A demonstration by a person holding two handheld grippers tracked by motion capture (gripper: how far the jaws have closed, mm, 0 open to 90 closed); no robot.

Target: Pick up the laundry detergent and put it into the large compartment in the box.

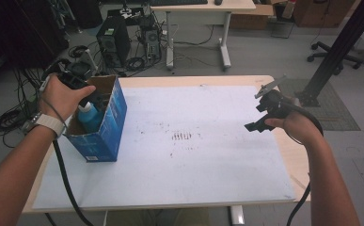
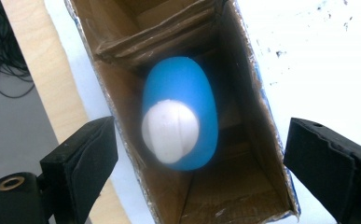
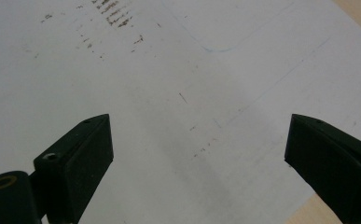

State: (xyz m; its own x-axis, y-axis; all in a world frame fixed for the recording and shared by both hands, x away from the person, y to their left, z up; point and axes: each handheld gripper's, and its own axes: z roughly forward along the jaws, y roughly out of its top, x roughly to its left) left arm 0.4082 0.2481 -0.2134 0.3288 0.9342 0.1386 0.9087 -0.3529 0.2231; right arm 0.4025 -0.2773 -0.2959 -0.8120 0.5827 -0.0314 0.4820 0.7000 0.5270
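Overhead first, from the high view: a wooden table [image 1: 290,155] carries a white mat [image 1: 179,165] marked with brown scuffs near its middle. At about nine o'clock on the mat stands a blue cardboard box [image 1: 105,127], open at the top and tilted a little. Inside it sits a blue bottle [image 1: 89,117] with a white cap, upright or nearly so. Left gripper [image 1: 83,84] hangs right over the box mouth, held in the person's left hand [image 1: 62,98], watch on the wrist, cable trailing down toward six o'clock. Right gripper [image 1: 259,120] sits at roughly three o'clock, near the mat's edge, well apart from the box; its hand [image 1: 296,127] wraps the body and a grey plate stands on top.

Left gripper view: camera looks straight down into the box [image 2: 243,84]. Bottle [image 2: 183,116] lies dead centre between the two black jaws, white cap facing up, slightly blurred. Jaws stand wide, one at eight o'clock over the table edge, the other at four o'clock over the mat [image 2: 308,56]. Neither pad touches the bottle or the cardboard; nothing gripped. Brown inner walls and a folded flap show at twelve o'clock.

Right gripper view: jaws spread wide, at eight and four o'clock, nothing between them. Below is bare mat [image 3: 178,84], with brown scuff marks toward eleven o'clock and a faint blue pen line near one o'clock. Wood of the table [image 3: 355,14] shows at the upper right corner.
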